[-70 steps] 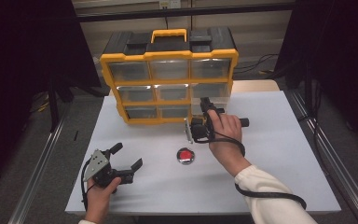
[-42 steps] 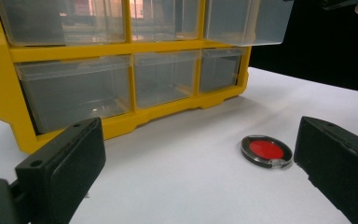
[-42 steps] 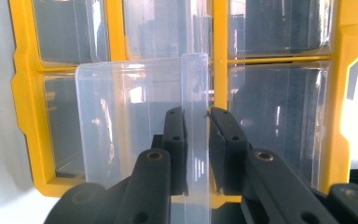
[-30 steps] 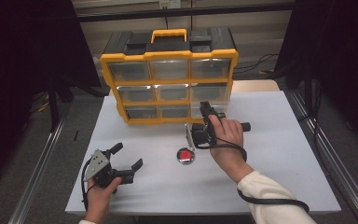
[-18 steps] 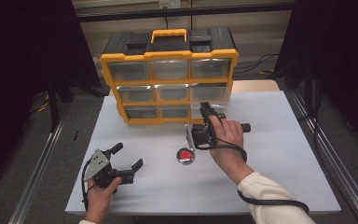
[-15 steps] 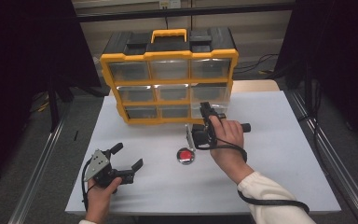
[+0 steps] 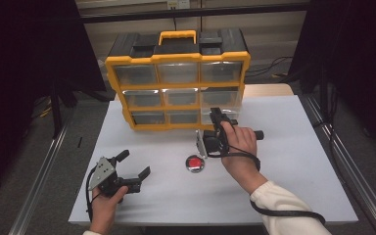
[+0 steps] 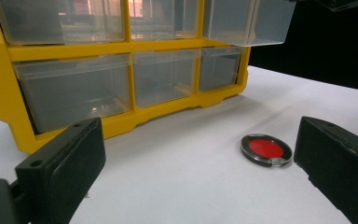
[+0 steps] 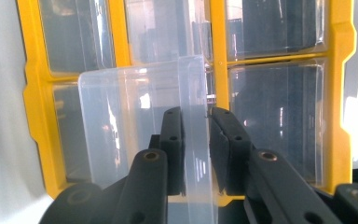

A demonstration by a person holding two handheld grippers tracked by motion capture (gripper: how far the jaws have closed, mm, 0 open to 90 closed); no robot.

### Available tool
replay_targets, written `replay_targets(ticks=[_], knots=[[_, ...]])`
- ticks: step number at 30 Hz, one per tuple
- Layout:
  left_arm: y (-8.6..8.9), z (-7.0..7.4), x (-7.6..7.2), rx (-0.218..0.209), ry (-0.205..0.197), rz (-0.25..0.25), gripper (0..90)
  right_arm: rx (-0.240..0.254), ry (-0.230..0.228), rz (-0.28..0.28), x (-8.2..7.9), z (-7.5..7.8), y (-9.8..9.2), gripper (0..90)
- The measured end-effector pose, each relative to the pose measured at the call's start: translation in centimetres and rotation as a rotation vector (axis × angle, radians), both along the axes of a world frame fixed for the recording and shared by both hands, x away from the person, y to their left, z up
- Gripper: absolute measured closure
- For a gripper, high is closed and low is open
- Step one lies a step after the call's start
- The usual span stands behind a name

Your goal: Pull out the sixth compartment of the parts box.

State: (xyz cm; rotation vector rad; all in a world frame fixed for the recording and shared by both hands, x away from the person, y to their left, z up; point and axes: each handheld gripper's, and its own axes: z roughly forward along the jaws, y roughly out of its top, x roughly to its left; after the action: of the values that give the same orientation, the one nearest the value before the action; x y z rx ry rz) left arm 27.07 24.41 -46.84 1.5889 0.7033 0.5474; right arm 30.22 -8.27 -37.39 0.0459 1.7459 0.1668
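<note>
On the table (image 7: 293, 161), red-centred disc (image 7: 195, 163) lies between spread left claw (image 7: 136, 167) and right claw (image 9: 196, 140), loosening around drawer (image 9: 140, 121).

The yellow organizer (image 7: 176, 90) blocks the table's (image 7: 298, 166) far side.

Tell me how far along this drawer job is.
Done: a right-hand drawer of the yellow organizer stands pulled out. In hand: the right gripper has the drawer's front lip between its jaws, which have just been opening; whether they press it is unclear. Left: the red disc lies on the table, probably meant for the drawer; the left gripper waits open.
</note>
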Motion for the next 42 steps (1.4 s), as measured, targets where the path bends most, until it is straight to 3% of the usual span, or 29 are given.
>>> replay_targets(ticks=[6, 7, 8, 13, 27, 42], knots=[[0.1, 0.0, 0.0, 0.007, -0.001, 0.001, 2.1, 0.057, -0.014, -0.003, -0.5, -0.2, 0.2, 64.1], [-0.1, 0.0, -0.1, -0.021, 0.003, 0.011, 2.1, 0.067, -0.017, -0.003, -0.6, -0.3, 0.2, 63.0], [0.1, 0.0, 0.0, 0.010, -0.003, 0.003, 2.1, 0.082, -0.030, 0.000, -0.7, -0.3, 0.1, 61.0], [0.0, 0.0, 0.0, 0.007, -0.001, -0.001, 2.1, 0.151, -0.019, -0.004, -1.2, -0.4, -0.1, 55.7], [0.1, 0.0, 0.0, 0.013, -0.006, -0.002, 2.1, 0.428, 0.062, 0.006, -2.4, -1.8, -0.4, 39.8], [0.0, 0.0, -0.1, 0.006, -0.001, 0.002, 2.1, 0.725, 0.201, 0.002, -3.2, -3.4, -0.7, 27.9]])
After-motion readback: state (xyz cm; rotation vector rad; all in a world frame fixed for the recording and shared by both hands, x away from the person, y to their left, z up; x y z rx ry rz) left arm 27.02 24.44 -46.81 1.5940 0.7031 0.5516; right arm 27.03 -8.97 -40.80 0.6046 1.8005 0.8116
